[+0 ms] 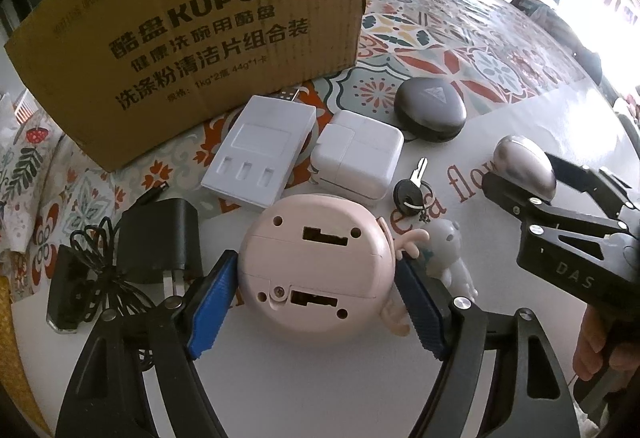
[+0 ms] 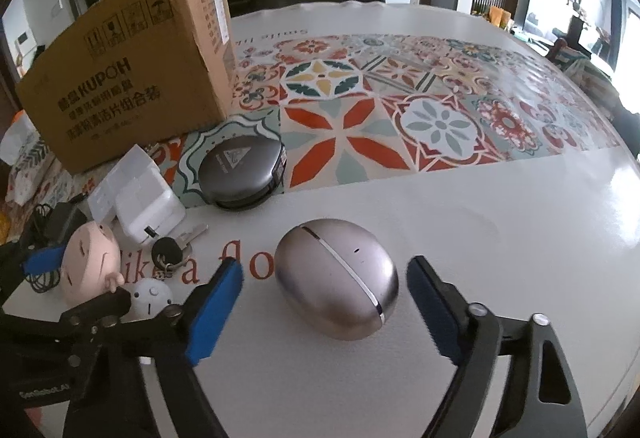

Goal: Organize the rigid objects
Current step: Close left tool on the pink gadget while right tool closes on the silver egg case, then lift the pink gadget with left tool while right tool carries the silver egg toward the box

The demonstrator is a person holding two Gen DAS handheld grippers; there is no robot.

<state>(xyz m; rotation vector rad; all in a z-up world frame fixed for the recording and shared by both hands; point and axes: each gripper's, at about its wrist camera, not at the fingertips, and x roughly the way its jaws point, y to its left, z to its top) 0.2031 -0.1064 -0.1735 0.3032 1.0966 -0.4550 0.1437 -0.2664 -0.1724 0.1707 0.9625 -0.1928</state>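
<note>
On the table, pink toy clamped in left gripper, silver egg-shaped case between wide right gripper.

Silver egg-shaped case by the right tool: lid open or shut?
Shut. The silver egg-shaped case lies on its side on the white table; its seam shows as one thin unbroken line, no gap.

The tall brown cardboard box is cut off by the top edge in the left wrist view, its interior hidden, and it conceals the far end of the flat white rectangular plastic adapter.
</note>
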